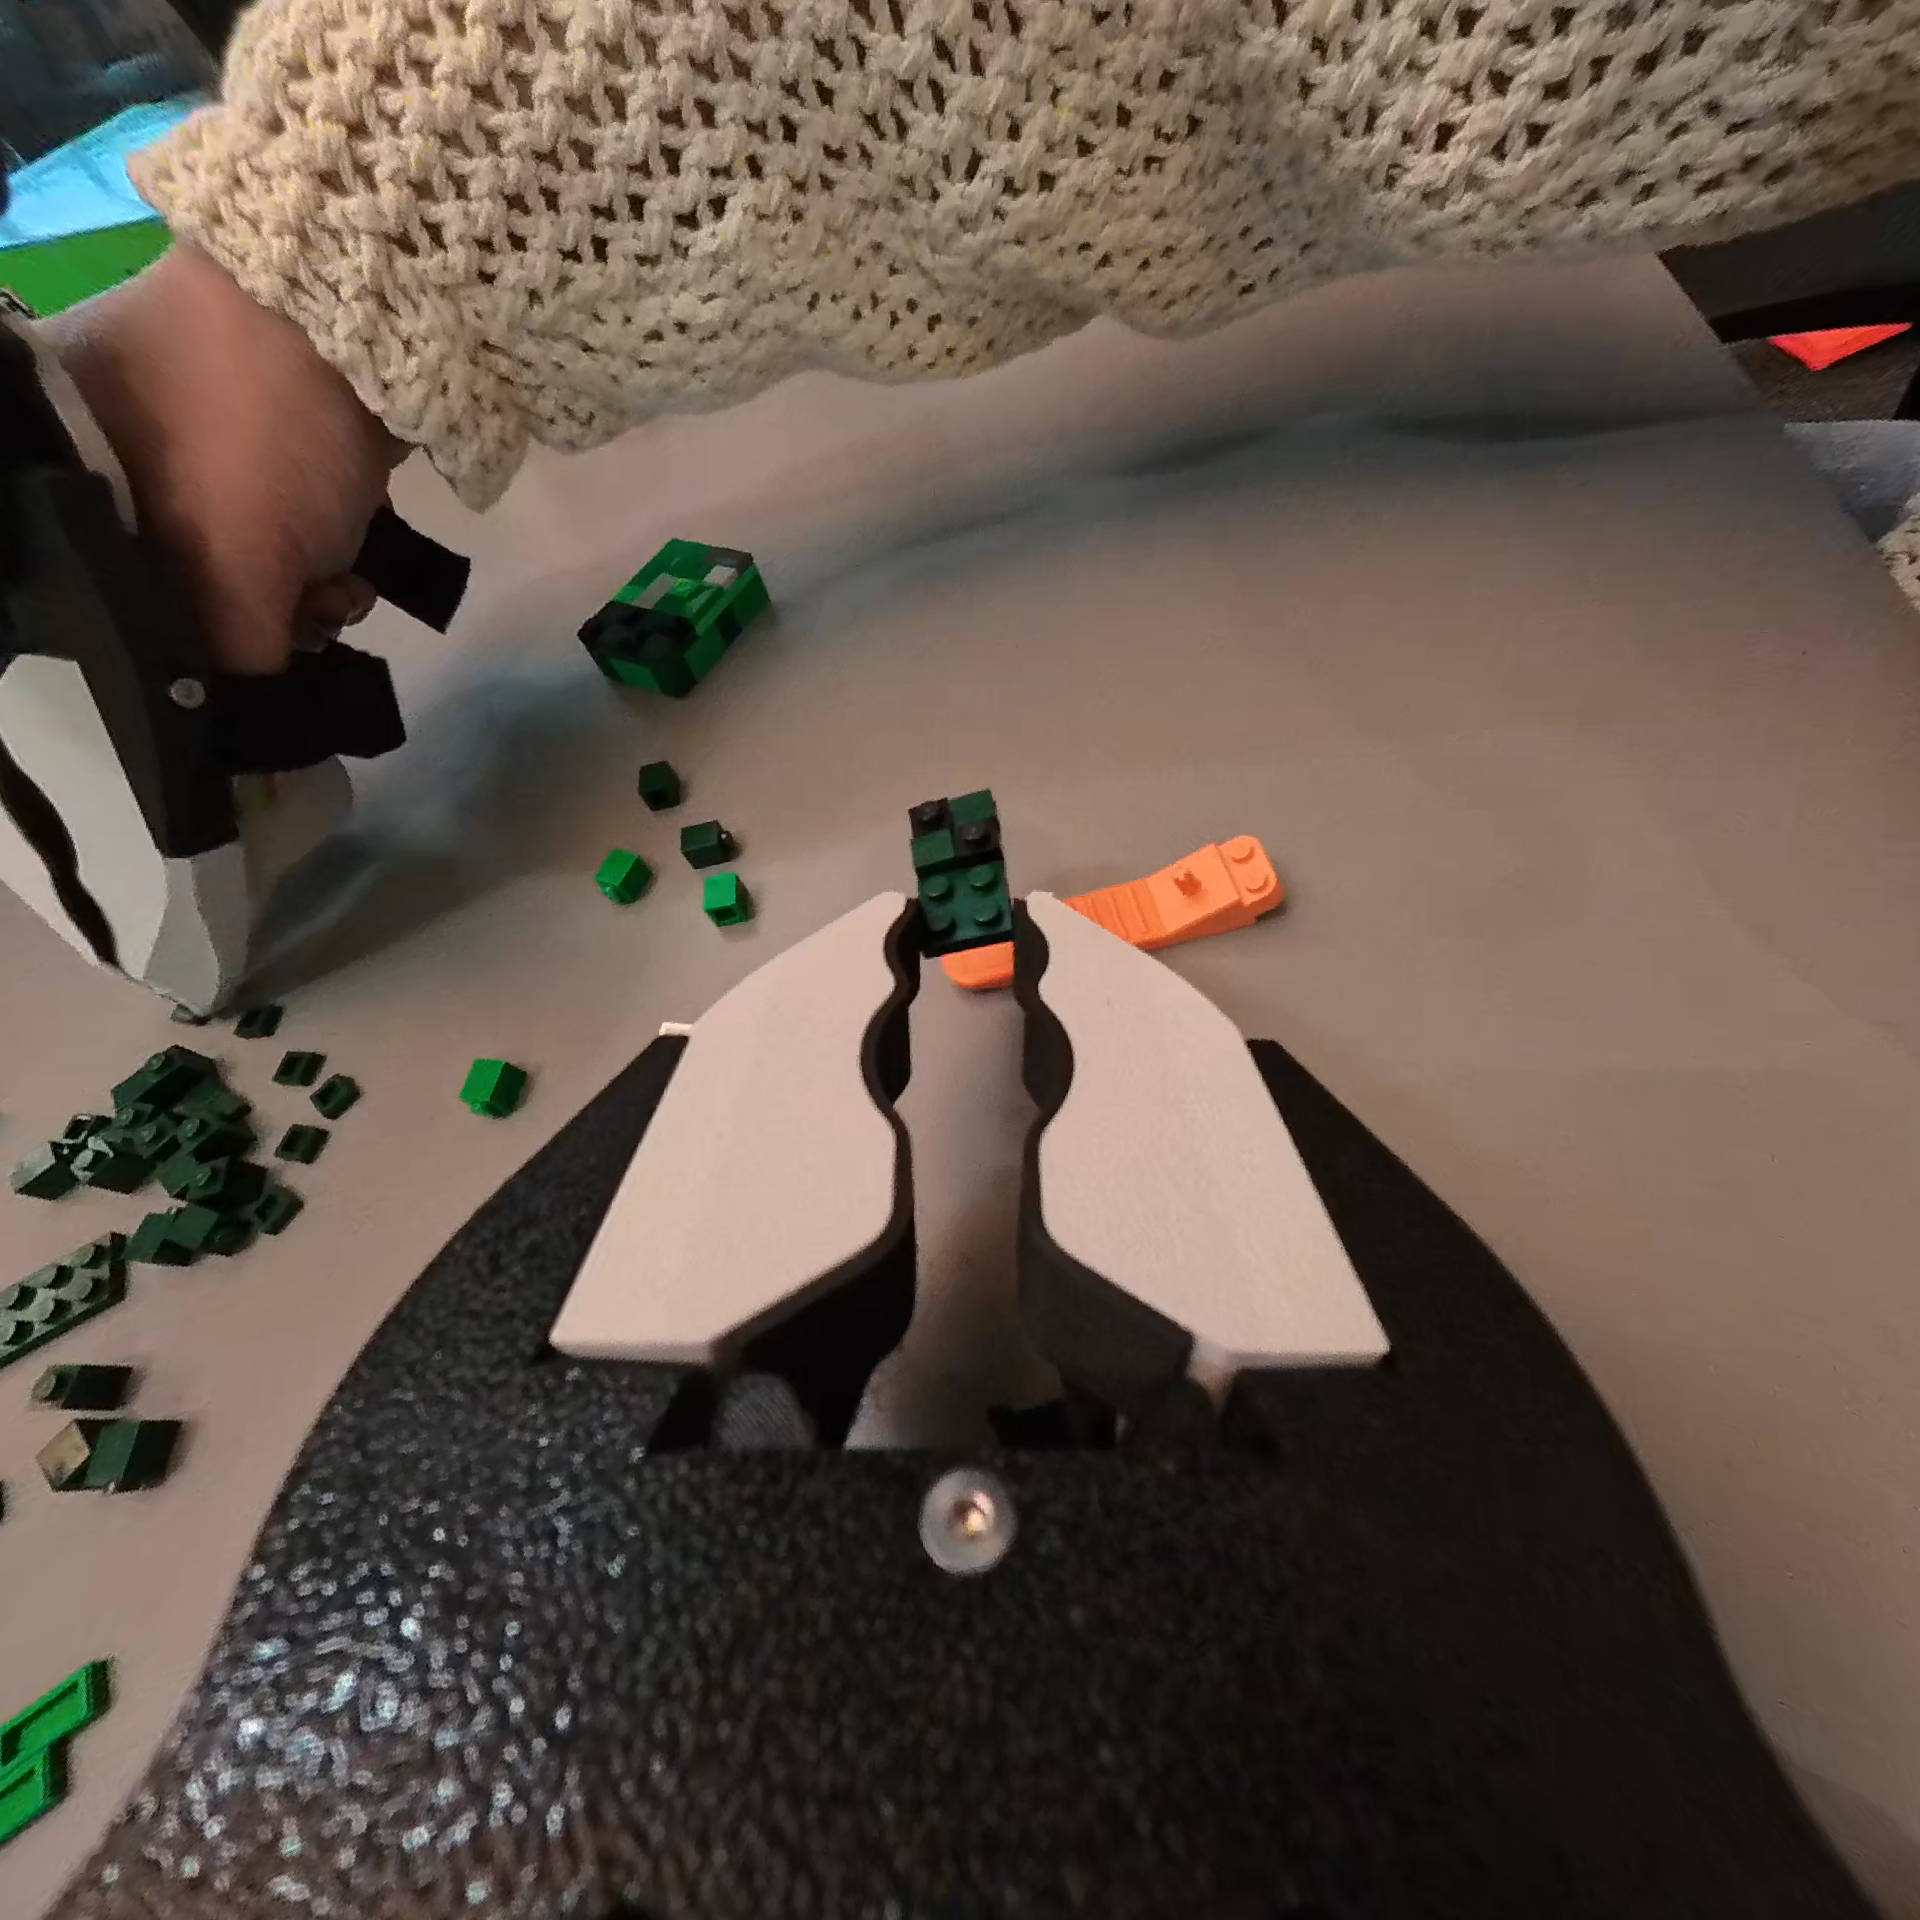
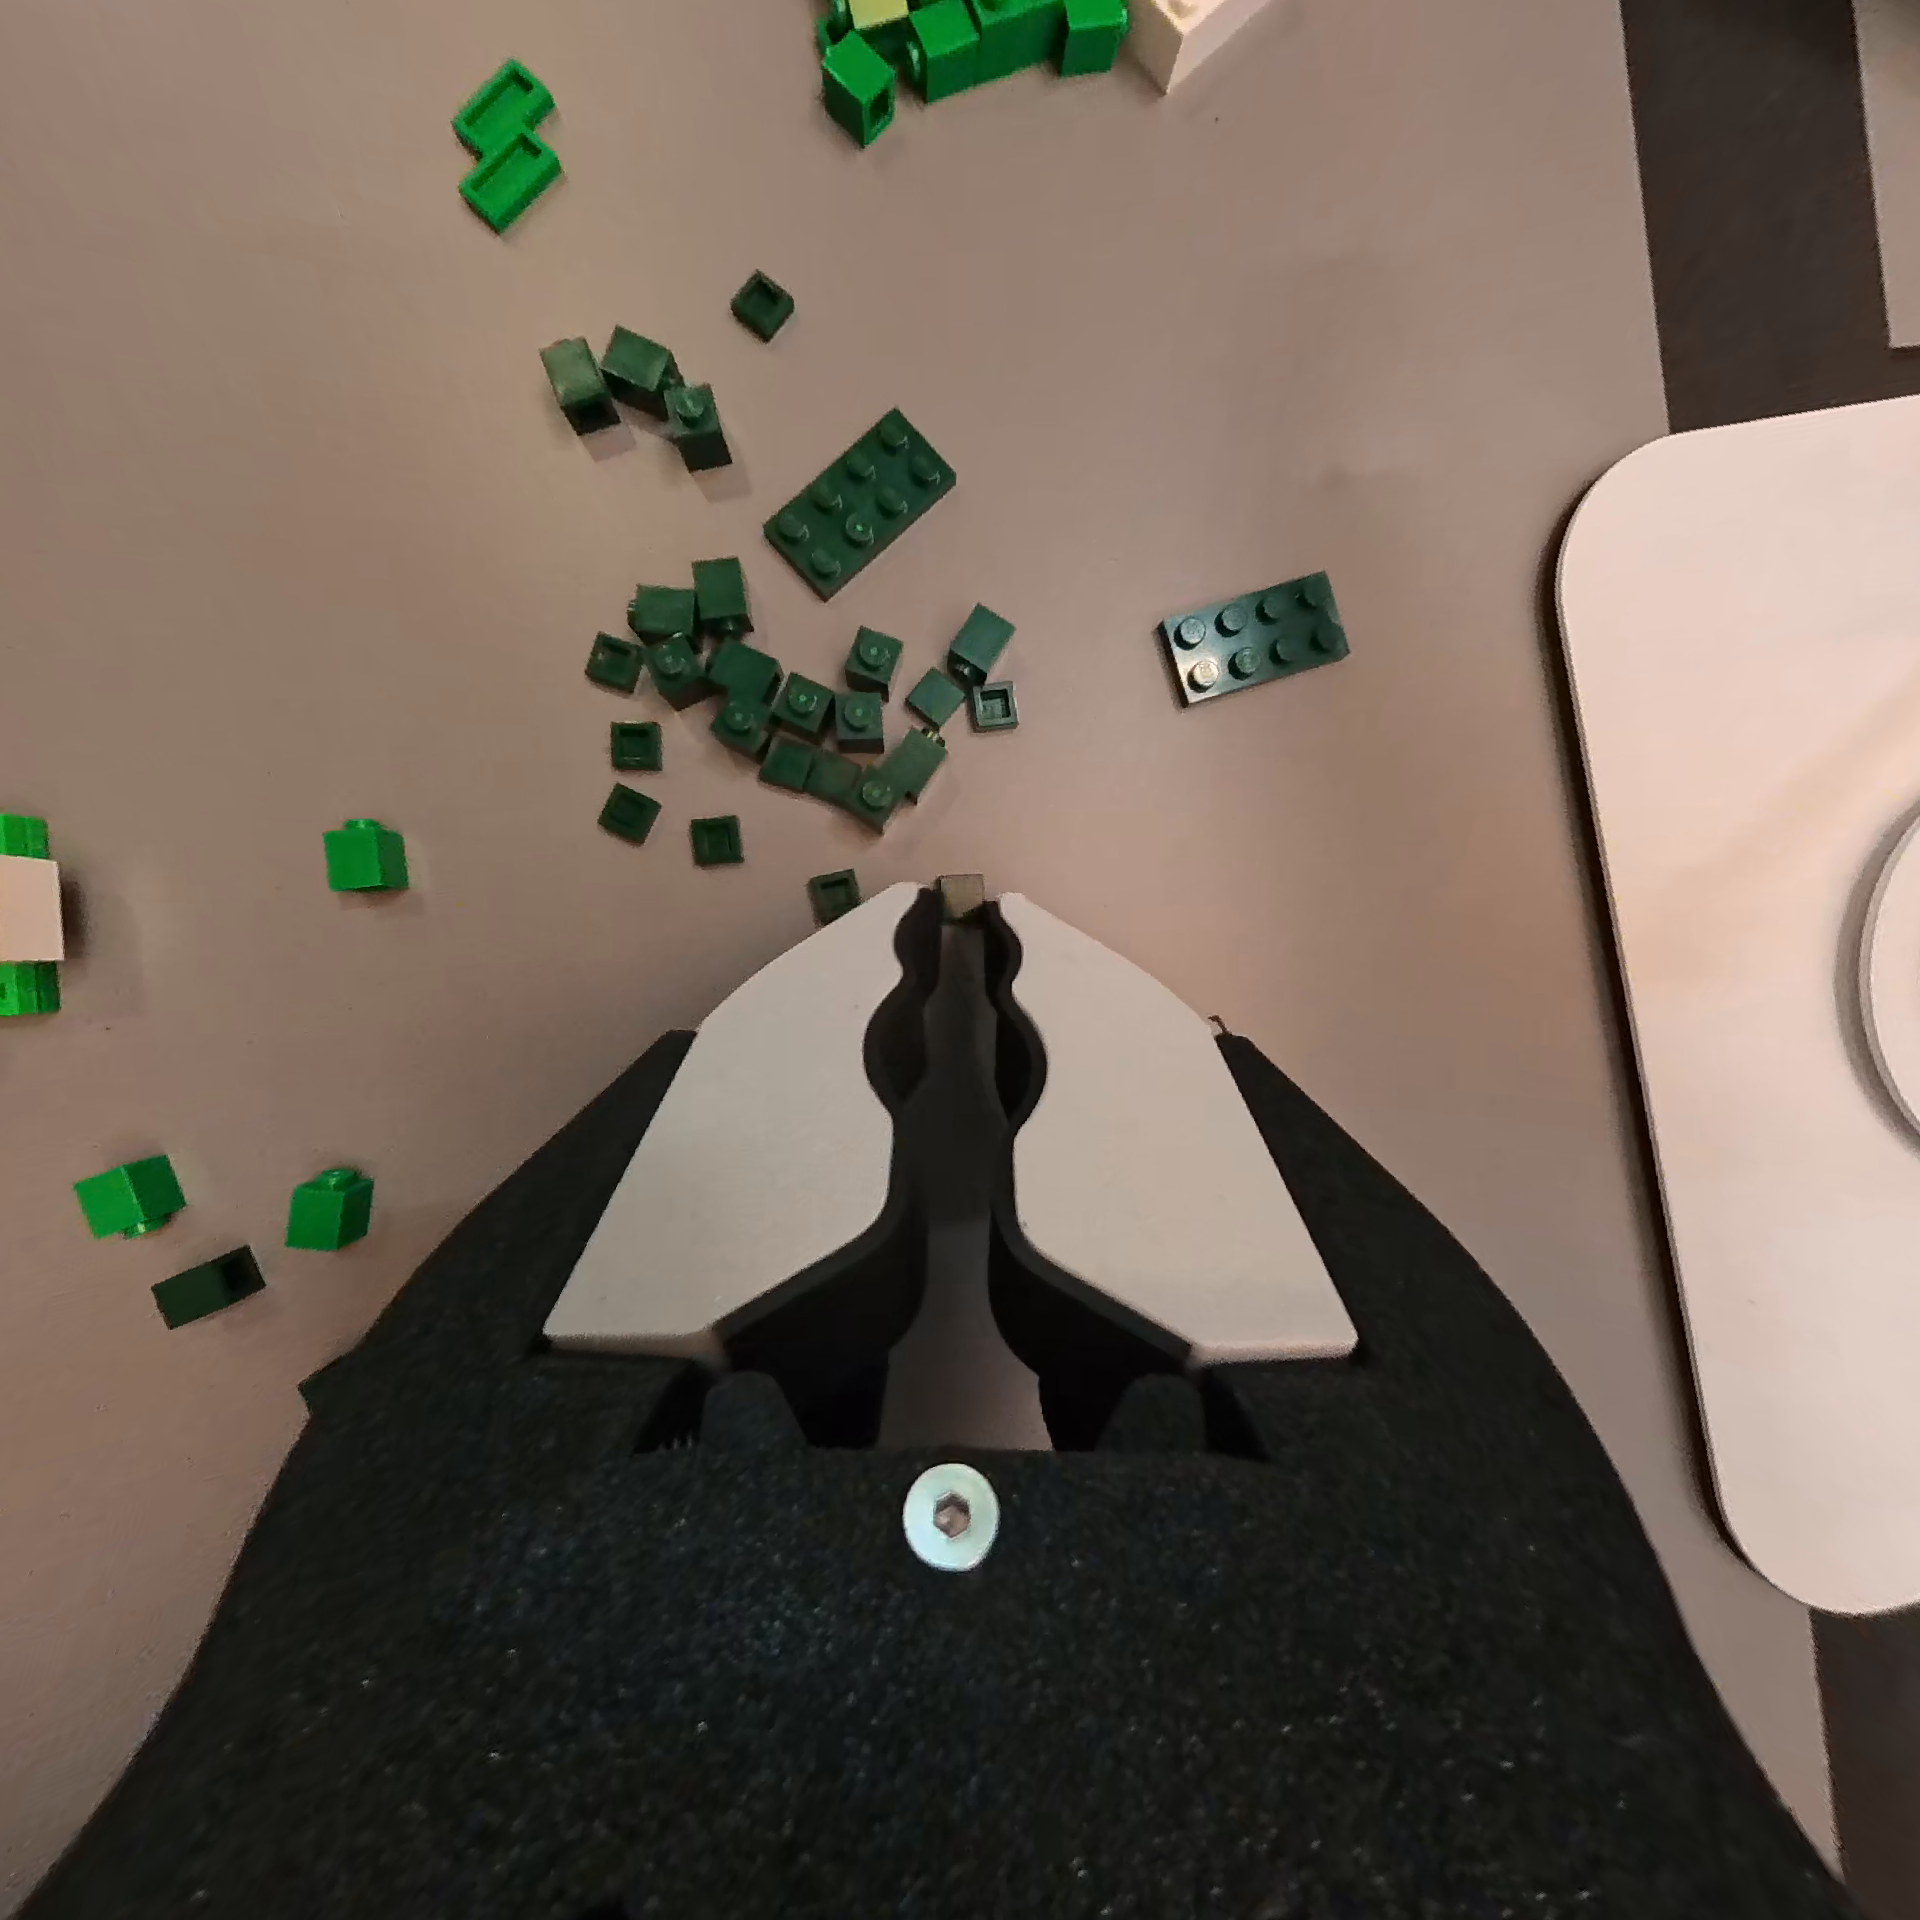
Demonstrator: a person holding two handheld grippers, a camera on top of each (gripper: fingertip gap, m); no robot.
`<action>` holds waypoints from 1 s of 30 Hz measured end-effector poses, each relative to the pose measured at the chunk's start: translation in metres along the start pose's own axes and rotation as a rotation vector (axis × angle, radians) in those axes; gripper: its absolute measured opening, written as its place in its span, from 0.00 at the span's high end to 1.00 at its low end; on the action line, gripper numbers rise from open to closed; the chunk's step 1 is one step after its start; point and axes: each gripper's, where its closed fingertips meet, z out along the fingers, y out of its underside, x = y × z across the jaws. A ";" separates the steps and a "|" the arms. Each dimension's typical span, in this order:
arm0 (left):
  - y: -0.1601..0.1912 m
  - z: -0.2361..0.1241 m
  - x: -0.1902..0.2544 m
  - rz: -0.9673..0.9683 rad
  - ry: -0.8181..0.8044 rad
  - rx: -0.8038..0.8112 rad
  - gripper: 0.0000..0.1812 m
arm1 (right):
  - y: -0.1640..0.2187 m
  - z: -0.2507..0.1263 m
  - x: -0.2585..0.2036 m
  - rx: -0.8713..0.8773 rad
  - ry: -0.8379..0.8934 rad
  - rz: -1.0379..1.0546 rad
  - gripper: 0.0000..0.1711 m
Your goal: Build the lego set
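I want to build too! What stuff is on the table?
Small assembly: one, dark green and black, held in the left claw.
Tiny piece: one, dark, pinched in the right claw.
Finished block: one, green and black, far on the table.
Brick separator: one, orange, behind the left claw.
Flat plates: two, dark green, beyond the pile.
Loose small bricks: many, dark green, piled centrally.
Bright bricks: several, scattered left.
White board: one, right edge.
Sleeve: cream knit, overhead.
Left claw, right claw: white fingers, both gripping.
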 end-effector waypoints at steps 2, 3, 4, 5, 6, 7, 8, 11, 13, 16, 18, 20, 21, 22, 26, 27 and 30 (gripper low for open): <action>0.001 0.000 0.000 0.000 0.000 -0.005 0.91 | 0.001 -0.002 0.000 0.005 0.011 -0.003 0.96; 0.001 0.000 0.000 -0.002 -0.001 -0.008 0.91 | 0.000 -0.005 -0.002 0.020 0.020 -0.011 0.96; 0.002 0.000 -0.001 -0.007 -0.003 -0.013 0.91 | -0.003 -0.010 -0.006 0.047 0.023 -0.013 0.96; 0.003 0.000 -0.002 -0.014 -0.005 -0.017 0.91 | -0.009 -0.018 -0.013 0.090 0.026 -0.009 0.96; 0.004 0.000 -0.002 -0.022 -0.008 -0.021 0.91 | -0.015 -0.028 -0.021 0.140 0.032 -0.007 0.96; 0.005 0.000 -0.003 -0.032 -0.011 -0.025 0.91 | -0.021 -0.039 -0.033 0.194 0.025 -0.008 0.96; 0.005 0.000 -0.004 -0.042 -0.008 -0.028 0.91 | -0.028 -0.051 -0.050 0.252 -0.002 -0.007 0.96; 0.006 0.000 -0.003 -0.060 0.004 -0.029 0.91 | -0.039 -0.084 -0.107 0.381 -0.086 -0.035 0.96; 0.006 0.001 -0.001 -0.058 0.012 -0.034 0.91 | -0.036 -0.095 -0.143 0.391 -0.115 -0.089 0.96; 0.007 0.003 0.004 -0.054 0.034 -0.047 0.91 | -0.021 -0.095 -0.182 0.330 -0.122 -0.183 0.96; 0.008 0.004 0.007 -0.047 0.047 -0.059 0.91 | -0.010 -0.089 -0.199 0.296 -0.119 -0.226 0.96; 0.010 0.006 0.011 -0.040 0.064 -0.073 0.91 | 0.000 -0.081 -0.208 0.265 -0.135 -0.217 0.96; 0.011 0.007 0.012 -0.035 0.071 -0.084 0.91 | 0.004 -0.077 -0.211 0.257 -0.140 -0.213 0.96; 0.013 0.008 0.014 -0.027 0.074 -0.097 0.91 | 0.007 -0.074 -0.213 0.259 -0.140 -0.213 0.96; 0.017 0.011 0.018 0.057 0.055 -0.152 0.91 | 0.013 -0.066 -0.220 0.277 -0.151 -0.199 0.96; 0.018 0.012 0.019 0.066 0.060 -0.164 0.91 | 0.014 -0.065 -0.221 0.278 -0.145 -0.198 0.96; 0.021 0.014 0.023 0.057 0.082 -0.174 0.91 | 0.016 -0.061 -0.223 0.274 -0.137 -0.197 0.96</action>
